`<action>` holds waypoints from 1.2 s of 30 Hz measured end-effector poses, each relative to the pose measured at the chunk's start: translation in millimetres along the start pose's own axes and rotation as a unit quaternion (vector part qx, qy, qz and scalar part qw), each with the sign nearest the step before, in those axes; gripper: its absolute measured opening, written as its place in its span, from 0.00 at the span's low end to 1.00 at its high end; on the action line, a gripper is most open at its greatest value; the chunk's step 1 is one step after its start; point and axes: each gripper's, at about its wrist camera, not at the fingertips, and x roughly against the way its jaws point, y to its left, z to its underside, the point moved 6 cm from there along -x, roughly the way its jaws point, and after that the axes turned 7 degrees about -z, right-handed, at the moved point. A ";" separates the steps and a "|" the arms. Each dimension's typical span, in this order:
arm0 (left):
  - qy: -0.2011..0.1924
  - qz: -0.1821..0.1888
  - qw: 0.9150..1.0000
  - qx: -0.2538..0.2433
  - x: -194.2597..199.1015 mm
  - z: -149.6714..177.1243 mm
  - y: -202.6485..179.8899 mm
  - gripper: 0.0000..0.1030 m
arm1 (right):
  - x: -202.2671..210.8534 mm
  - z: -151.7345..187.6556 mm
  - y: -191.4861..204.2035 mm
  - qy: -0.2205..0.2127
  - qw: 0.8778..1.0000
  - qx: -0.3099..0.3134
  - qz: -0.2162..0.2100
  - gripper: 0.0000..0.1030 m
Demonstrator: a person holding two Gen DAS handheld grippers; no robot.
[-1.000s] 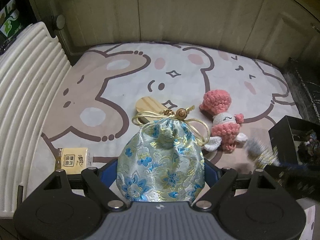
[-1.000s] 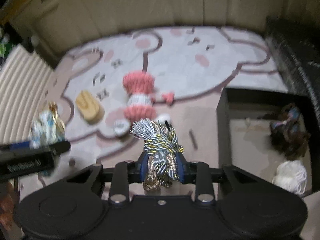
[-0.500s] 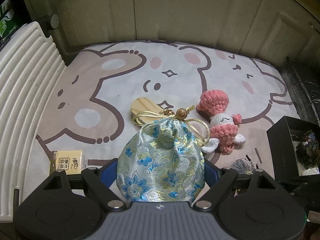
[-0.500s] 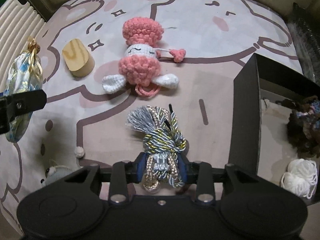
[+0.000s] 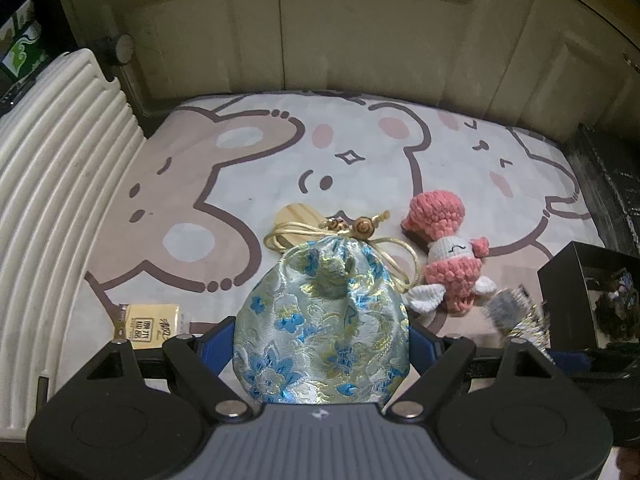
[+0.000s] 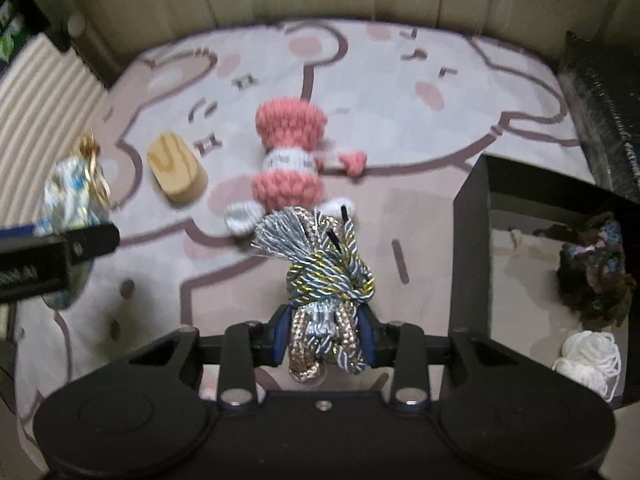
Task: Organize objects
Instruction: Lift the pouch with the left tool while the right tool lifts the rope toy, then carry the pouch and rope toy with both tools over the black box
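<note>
In the left wrist view, a brocade pouch (image 5: 322,328) is pinched by the left gripper (image 5: 320,350); a pink doll (image 5: 450,256) lies at two o'clock. In the right wrist view, a cord bundle (image 6: 326,296) is clamped between the closing jaws of the right gripper (image 6: 325,338), a black box (image 6: 472,248) at three o'clock

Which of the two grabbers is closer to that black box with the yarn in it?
Right. The right gripper, jaws closing on the cord bundle, hangs beside the black box; the left gripper, holding the pouch, sits farther left.

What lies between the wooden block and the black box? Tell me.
The pink crochet doll lies on the mat between the wooden block and the black box; the right wrist view shows it most clearly.
</note>
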 end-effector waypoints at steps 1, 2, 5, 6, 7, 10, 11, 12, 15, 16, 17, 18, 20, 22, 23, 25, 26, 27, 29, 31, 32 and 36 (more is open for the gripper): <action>-0.002 -0.001 1.000 0.001 1.7 -0.4 1.2 0.83 | 4.5 -1.8 0.1 -0.009 1.000 -0.003 -0.002 0.35; -0.004 -0.003 1.000 0.001 3.4 -0.5 2.1 0.83 | 9.4 -3.5 0.3 -0.018 1.000 -0.007 -0.005 0.35; -0.010 -0.008 1.000 0.002 8.0 -1.1 4.2 0.83 | 20.9 -7.1 2.0 -0.040 0.999 -0.014 -0.007 0.35; -0.012 -0.009 1.000 0.002 9.6 -1.2 4.8 0.83 | 23.6 -7.9 3.1 -0.045 0.999 -0.012 -0.005 0.35; -0.014 -0.011 1.000 0.002 11.0 -1.3 5.3 0.83 | 26.3 -8.6 4.3 -0.051 0.999 -0.009 -0.003 0.35; -0.022 -0.016 1.000 0.001 16.5 -2.1 6.2 0.83 | 34.1 -9.6 6.2 -0.064 0.998 -0.004 0.003 0.35; -0.025 -0.018 1.000 0.000 18.8 -2.4 6.5 0.83 | 36.6 -10.2 6.8 -0.069 0.998 -0.002 0.006 0.35; -0.028 -0.020 0.999 0.000 20.7 -2.9 6.9 0.83 | 39.8 -10.9 7.0 -0.075 0.997 0.000 0.008 0.35; -0.036 -0.024 0.999 0.001 26.4 -4.0 8.5 0.83 | 48.2 -13.0 6.2 -0.092 0.996 -0.007 0.007 0.35; -0.039 -0.028 0.999 0.001 28.6 -4.5 9.4 0.83 | 50.4 -13.7 6.4 -0.096 0.995 -0.007 0.007 0.35; -0.042 -0.030 0.999 0.000 30.3 -4.6 10.0 0.83 | 53.0 -14.2 6.6 -0.101 0.995 -0.008 0.007 0.35; -0.045 -0.032 0.998 -0.001 32.0 -4.7 10.7 0.83 | 55.2 -15.2 7.3 -0.105 0.994 -0.010 0.006 0.35; -0.050 -0.035 0.998 -0.002 36.2 -4.5 13.2 0.83 | 59.3 -17.4 9.6 -0.114 0.993 -0.011 0.005 0.35; -0.054 -0.038 0.998 0.001 39.2 -4.2 16.3 0.83 | 62.4 -19.4 13.0 -0.122 0.992 -0.010 0.009 0.35; -0.055 -0.040 0.998 0.001 40.4 -4.2 18.2 0.83 | 63.6 -20.0 14.9 -0.125 0.992 -0.009 0.010 0.35; -0.059 -0.045 0.997 0.003 42.4 -4.6 21.7 0.83 | 65.9 -21.0 18.3 -0.129 0.992 -0.006 0.011 0.35; -0.061 -0.047 0.997 0.004 43.8 -4.4 23.6 0.83 | 67.3 -21.3 19.9 -0.132 0.991 -0.005 0.012 0.35; -0.062 -0.048 0.997 0.004 45.2 -3.9 25.3 0.83 | 68.6 -21.8 21.6 -0.134 0.991 -0.004 0.012 0.35; -0.065 -0.050 0.997 0.006 47.3 -3.9 28.4 0.83 | 71.3 -22.4 24.3 -0.138 0.990 -0.001 0.013 0.35; -0.069 -0.050 0.996 0.009 49.8 -3.8 31.1 0.83 | 74.4 -21.8 27.0 -0.142 0.990 0.004 0.014 0.35; -0.070 -0.050 0.996 0.010 50.7 -4.0 31.8 0.83 | 76.0 -21.7 27.8 -0.144 0.989 0.005 0.016 0.35; -0.075 -0.048 0.996 0.015 54.7 -4.4 32.0 0.83 | 82.4 -21.4 29.3 -0.152 0.988 0.010 0.024 0.35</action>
